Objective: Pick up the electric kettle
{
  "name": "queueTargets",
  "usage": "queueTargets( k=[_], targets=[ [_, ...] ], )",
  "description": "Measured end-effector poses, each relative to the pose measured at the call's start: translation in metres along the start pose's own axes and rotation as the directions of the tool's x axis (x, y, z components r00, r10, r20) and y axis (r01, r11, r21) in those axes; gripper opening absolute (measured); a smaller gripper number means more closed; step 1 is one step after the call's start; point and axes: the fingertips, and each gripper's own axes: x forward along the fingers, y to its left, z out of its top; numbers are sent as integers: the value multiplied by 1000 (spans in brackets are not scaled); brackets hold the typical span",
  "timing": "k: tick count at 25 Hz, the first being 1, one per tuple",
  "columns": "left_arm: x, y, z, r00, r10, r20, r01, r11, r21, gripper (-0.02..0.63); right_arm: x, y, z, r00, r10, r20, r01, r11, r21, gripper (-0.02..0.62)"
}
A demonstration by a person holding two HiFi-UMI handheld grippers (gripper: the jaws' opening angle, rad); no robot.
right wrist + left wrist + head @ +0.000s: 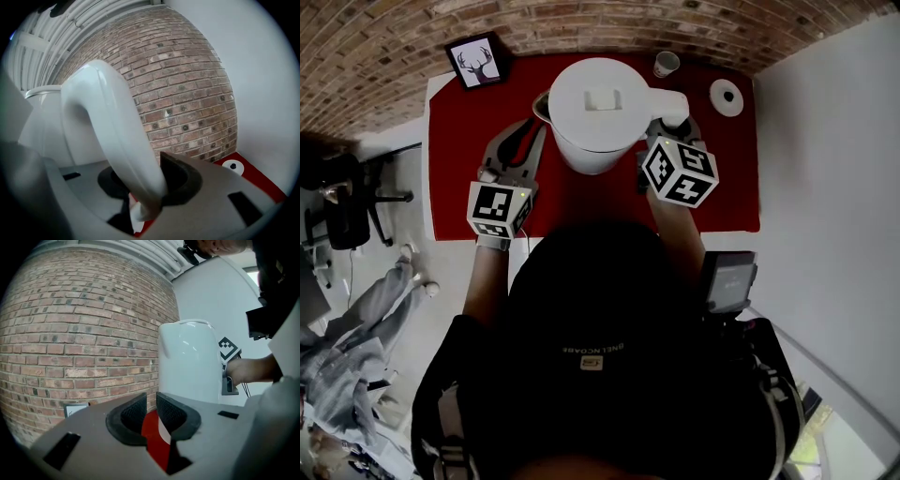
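Desk [581, 202]: I see a red top running up to a brick wall [384, 47] at the far edge.
Framed picture [477, 62]: it shows a stag's head and stands at the desk's far left corner.
Left hand-held gripper [530, 131]: it is over the desk just left of the kettle. In its own view [151, 408] the jaws stand a narrow gap apart with nothing between them, only red desk showing through.
Electric kettle [600, 112]: white, lid on, upright at the far middle of the desk. From the left gripper view its body [190, 362] rises just right of the jaws. I cannot tell whether its base rests on the desk.
Handle [112, 136]: it curves out from the kettle's right side and down between the right jaws.
Right hand-held gripper [150, 187]: closed on the handle, both pads pressing its lower part. From the head view I find it [667, 127] just ahead of its marker cube [680, 172].
Paper cup [666, 64]: far edge, right of the kettle.
White ring [727, 97]: lying flat near the far right corner, apart from the kettle.
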Motion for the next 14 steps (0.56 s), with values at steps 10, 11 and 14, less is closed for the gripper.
queueTargets(
  k=[10, 11, 14],
  targets=[
    [0, -5, 3, 1000, -4, 3, 4, 1000, 6, 55, -1, -3, -1, 1000, -6, -5, 6, 1000, 9, 135],
    [0, -5, 3, 1000, -4, 4, 4, 1000, 7, 55, -1, -4, -1, 1000, -7, -5, 7, 1000, 9, 135],
    [0, -9, 1, 1000, -8, 2, 8, 1000, 7, 55, -3, -7, -4, 1000, -14, -10, 14, 1000, 10, 135]
  ],
)
